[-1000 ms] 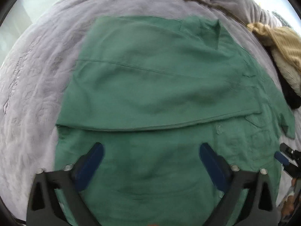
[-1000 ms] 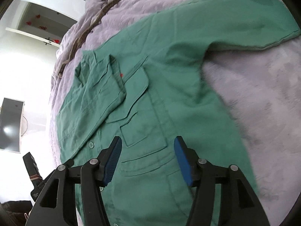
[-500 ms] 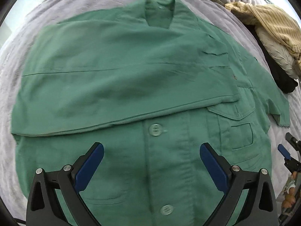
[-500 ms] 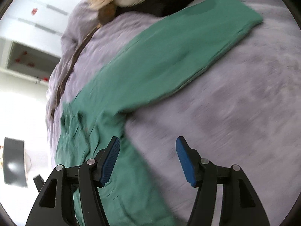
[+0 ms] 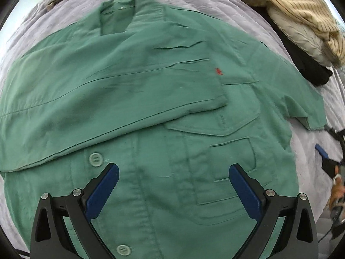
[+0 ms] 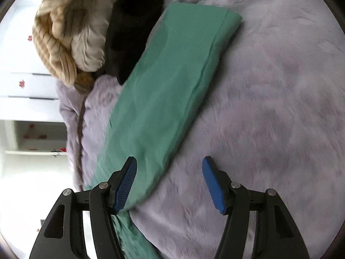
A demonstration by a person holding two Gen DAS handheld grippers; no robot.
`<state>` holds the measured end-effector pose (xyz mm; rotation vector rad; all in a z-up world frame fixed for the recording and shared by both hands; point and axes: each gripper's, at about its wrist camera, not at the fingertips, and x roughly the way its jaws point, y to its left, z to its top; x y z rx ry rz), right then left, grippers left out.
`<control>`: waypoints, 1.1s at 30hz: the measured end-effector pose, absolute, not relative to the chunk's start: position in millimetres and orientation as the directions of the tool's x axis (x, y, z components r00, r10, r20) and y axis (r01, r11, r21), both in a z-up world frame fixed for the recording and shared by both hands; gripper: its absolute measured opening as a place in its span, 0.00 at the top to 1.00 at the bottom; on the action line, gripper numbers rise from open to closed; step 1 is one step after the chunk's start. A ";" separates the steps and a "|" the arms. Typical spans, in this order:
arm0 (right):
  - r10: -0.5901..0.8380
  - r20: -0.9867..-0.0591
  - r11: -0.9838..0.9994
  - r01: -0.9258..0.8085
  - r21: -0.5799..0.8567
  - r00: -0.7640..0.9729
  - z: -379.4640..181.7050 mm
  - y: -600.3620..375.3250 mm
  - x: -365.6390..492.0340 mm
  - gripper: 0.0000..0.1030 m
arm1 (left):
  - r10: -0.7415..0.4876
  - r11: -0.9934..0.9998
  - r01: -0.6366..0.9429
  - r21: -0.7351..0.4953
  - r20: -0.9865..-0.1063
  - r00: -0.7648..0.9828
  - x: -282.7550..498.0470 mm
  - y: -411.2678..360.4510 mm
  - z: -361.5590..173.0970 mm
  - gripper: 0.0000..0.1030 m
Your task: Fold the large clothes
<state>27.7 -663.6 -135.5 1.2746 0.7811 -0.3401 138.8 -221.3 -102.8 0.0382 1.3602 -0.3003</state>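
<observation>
Green shirt (image 5: 151, 99) spread front-up on grey fleece blanket (image 5: 194, 6), collar (image 5: 116, 15) far ahead of the jaws in left wrist view. One sleeve (image 5: 103, 108) folded across the chest, its lower edge running just ahead of both blue pads. Button (image 5: 95, 158) right next to the left-side pad tip, second button (image 5: 123, 249) behind it between the fingers. Chest pocket (image 5: 228, 168) just inside the right-side pad. Small red mark (image 5: 218, 71) well ahead, toward the right-side pad.

Left gripper (image 5: 173, 183): jaws wide, nothing between pads, hovering over the button strip; contact with cloth not clear.

Right gripper (image 6: 169, 181): jaws about midway apart, nothing clamped. Other sleeve (image 6: 172, 86) stretched out straight ahead, cuff end at far end, near end passing under the left-side finger. Bare blanket between and under the right-side pad. Pad-to-sleeve contact: cannot tell.

Pile of other clothes (image 6: 71, 32), striped beige, pale and black, ahead and left of right gripper's jaws, touching the sleeve's far edge. Same pile far ahead-right of left gripper's jaws. Right gripper also visible at right edge of left wrist view, hand (image 5: 337, 191) on it, well off the right-side pad
</observation>
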 end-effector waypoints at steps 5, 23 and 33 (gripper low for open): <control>0.181 -0.648 0.218 0.612 0.760 0.740 -144.0 -686.6 39.2 0.35 | -0.190 0.961 0.233 -0.150 -0.969 0.160 137.1 -246.2 -108.8 0.01; 0.241 -0.443 0.030 0.450 0.893 0.863 -156.5 -704.4 81.4 0.98 | -0.288 0.929 0.289 -0.231 -0.943 0.169 144.0 -312.3 -110.5 0.01; 0.451 -0.324 0.306 0.197 0.931 0.831 -60.8 -609.8 160.7 0.98 | -0.235 0.959 0.215 -0.182 -0.939 0.253 157.7 -264.2 -99.9 0.01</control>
